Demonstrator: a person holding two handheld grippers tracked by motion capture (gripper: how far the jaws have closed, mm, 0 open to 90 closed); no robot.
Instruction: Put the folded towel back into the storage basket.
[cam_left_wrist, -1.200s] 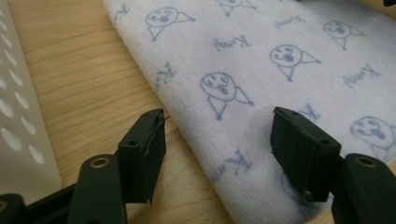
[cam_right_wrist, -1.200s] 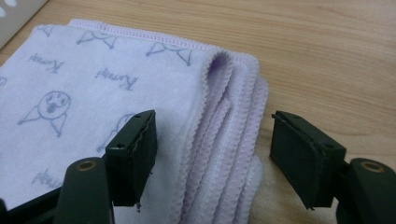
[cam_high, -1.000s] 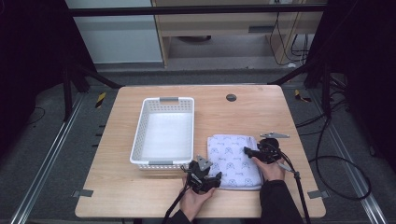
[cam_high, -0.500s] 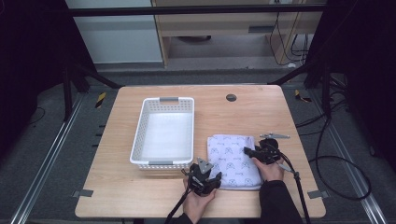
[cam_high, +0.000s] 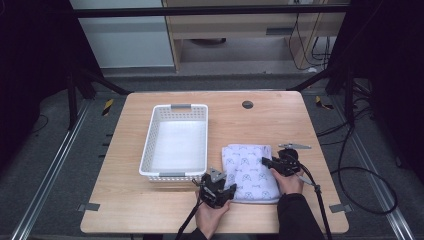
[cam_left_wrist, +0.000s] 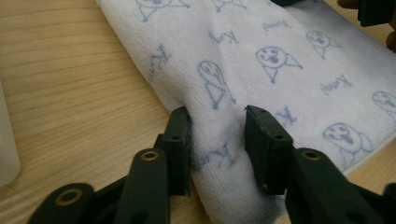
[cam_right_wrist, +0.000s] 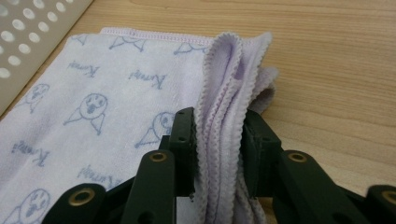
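Note:
A folded white towel (cam_high: 250, 170) printed with blue cartoon faces lies on the wooden table (cam_high: 280, 120), right of a white basket. My left gripper (cam_high: 226, 189) sits at the towel's near-left corner. In the left gripper view its jaws (cam_left_wrist: 217, 135) pinch a raised ridge of the towel (cam_left_wrist: 261, 60). My right gripper (cam_high: 267, 162) is at the towel's right edge. In the right gripper view it (cam_right_wrist: 219, 135) is shut on the stacked scalloped edges of the towel (cam_right_wrist: 93, 93), which stand up between the jaws.
The empty white perforated basket (cam_high: 150, 150) stands left of the towel, with its wall (cam_right_wrist: 28, 37) close by. A dark round hole (cam_high: 247, 104) marks the table's far side. Cables trail off the near edge.
The right gripper has crept slightly left onto the towel's edge. The left gripper has hardly moved.

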